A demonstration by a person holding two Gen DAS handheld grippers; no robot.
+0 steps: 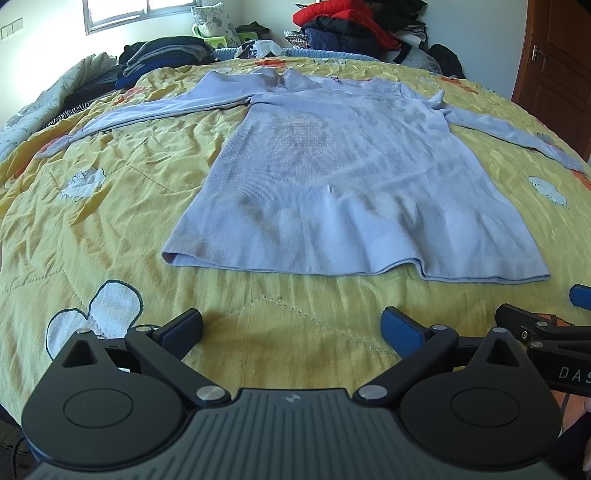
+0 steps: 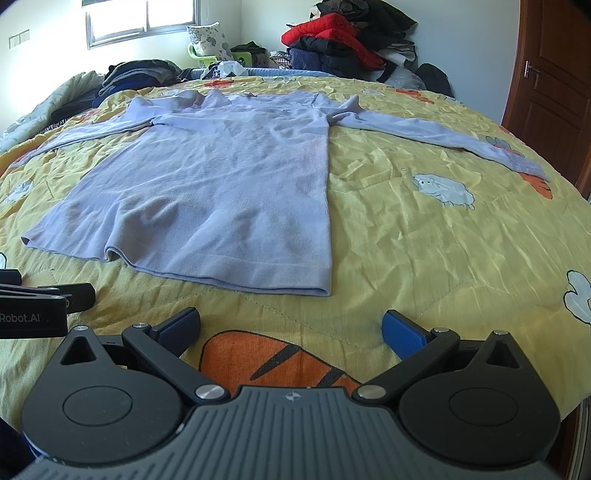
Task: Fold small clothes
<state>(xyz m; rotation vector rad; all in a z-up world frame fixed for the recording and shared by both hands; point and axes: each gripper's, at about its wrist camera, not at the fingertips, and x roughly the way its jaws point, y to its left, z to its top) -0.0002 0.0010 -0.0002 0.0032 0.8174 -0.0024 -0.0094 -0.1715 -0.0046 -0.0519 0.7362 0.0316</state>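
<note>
A pale blue long-sleeved top [image 1: 332,177] lies flat on the bed [image 1: 110,206], sleeves spread, hem nearest both grippers. The left gripper [image 1: 291,328] and right gripper [image 2: 291,326] hover short of the hem, fingers apart and empty. The collar looks slightly rumpled.

bed: yellow cartoon quilt [image 1: 110,206] | window [image 2: 142,18]: bright daylight | door [image 2: 550,85]: brown wood | walls: white
</note>
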